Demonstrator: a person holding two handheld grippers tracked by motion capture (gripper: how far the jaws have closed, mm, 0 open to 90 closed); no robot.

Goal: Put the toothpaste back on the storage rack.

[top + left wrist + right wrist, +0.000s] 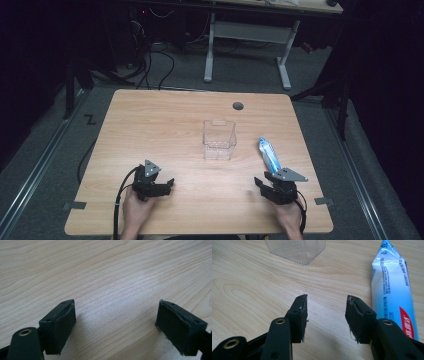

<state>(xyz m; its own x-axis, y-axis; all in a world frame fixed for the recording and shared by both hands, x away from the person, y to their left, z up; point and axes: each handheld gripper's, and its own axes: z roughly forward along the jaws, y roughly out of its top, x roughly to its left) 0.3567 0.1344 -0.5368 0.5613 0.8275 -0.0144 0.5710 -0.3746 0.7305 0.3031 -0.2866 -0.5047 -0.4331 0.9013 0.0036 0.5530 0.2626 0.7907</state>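
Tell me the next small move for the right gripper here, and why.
Probably shift the right gripper sideways toward the blue-and-white packet until it lies between the jaws. The jaws stand apart over bare table with nothing between them, and the packet lies flat just beside one jaw. The clear plastic container stands empty nearby.

Each hand-held gripper, left point(167, 186) and right point(261, 186), is matte black with a grey three-cornered plate on top and a black cable trailing back. Brass-ringed pivot holes, small screw holes and worn rubber pads point(303, 312) mark the jaws.
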